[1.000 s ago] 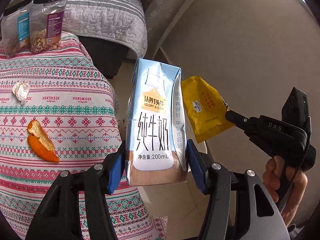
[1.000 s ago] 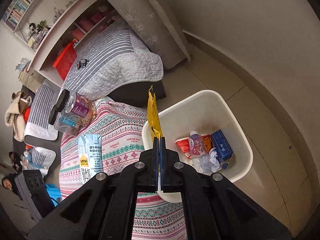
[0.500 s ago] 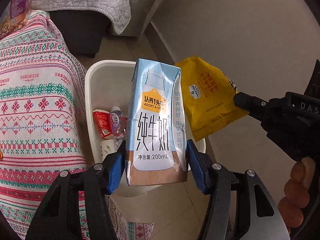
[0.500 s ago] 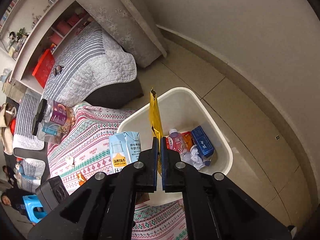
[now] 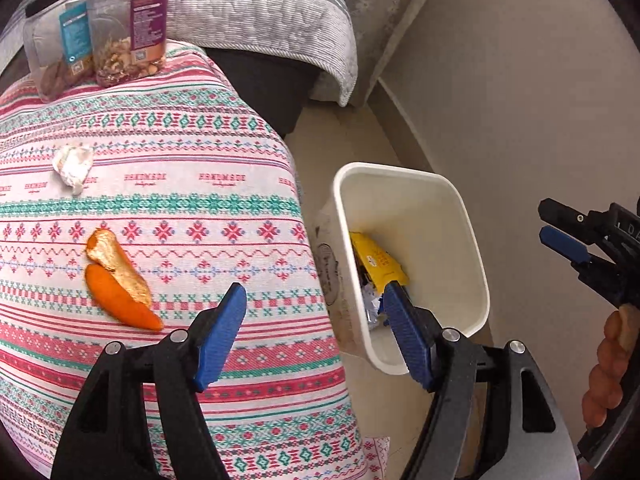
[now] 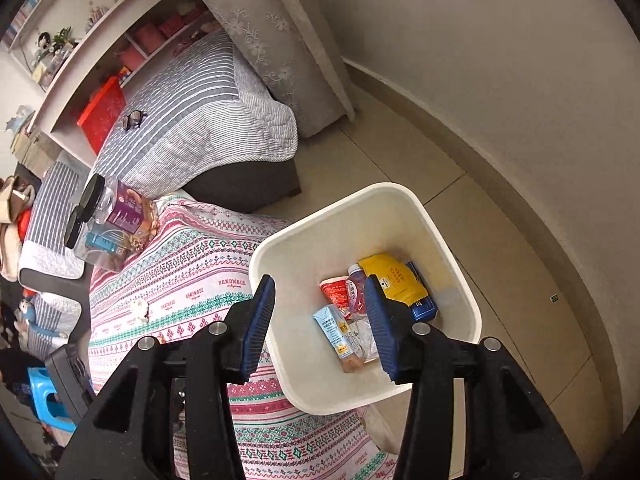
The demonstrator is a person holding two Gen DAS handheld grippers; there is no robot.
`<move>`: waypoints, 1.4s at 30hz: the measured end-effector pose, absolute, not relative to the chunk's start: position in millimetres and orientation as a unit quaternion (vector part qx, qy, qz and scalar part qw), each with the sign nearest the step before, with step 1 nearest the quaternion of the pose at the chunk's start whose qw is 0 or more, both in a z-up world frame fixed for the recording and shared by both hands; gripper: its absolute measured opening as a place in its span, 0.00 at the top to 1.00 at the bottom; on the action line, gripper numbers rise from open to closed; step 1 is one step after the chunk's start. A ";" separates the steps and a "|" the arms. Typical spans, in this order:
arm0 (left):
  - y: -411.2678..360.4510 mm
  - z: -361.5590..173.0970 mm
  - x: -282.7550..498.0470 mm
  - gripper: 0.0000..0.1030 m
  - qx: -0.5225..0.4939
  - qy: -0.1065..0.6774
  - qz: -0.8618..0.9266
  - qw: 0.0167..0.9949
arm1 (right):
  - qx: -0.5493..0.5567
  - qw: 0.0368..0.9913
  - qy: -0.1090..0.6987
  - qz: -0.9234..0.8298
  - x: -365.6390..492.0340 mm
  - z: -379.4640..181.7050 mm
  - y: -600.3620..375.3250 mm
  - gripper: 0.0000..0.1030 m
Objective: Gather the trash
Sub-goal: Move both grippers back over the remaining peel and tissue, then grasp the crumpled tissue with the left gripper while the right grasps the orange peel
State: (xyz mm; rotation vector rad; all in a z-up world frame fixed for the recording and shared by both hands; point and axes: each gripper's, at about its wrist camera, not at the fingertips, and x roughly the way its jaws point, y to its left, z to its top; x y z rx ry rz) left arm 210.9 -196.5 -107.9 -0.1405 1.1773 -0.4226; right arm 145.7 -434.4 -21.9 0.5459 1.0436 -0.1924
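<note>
**Woven cloth, smooth plastic, crinkled foil**

A woven, patterned tablecloth point(image 5: 180, 200) covers the table, matt and textured, under rough-skinned orange peel point(image 5: 120, 284) and a crumpled paper tissue point(image 5: 74, 168). The waste bin point(image 6: 400, 200) is smooth cream plastic; inside lie a glossy yellow wrapper point(image 6: 394, 278) and a coated-paper milk carton point(image 6: 336, 330). Clear plastic jars point(image 5: 128, 28) stand beside a quilted, ribbed bedspread point(image 5: 260, 20). The gripper pads point(image 6: 260, 320) are ridged blue rubber.
</note>
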 end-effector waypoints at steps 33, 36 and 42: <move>-21.2 -144.0 304.0 0.88 -0.141 0.546 -0.083 0.822 | -0.015 0.778 0.613 0.139 200.9 -108.0 -172.6 0.45; -9.5 -138.0 297.0 0.88 -0.150 0.541 -0.088 0.823 | -0.026 0.776 0.612 0.147 202.7 -114.5 -158.7 0.46; 9.1 -125.7 277.7 0.88 -0.143 0.537 -0.091 0.826 | -0.044 0.778 0.607 0.156 207.7 -124.1 -133.8 0.50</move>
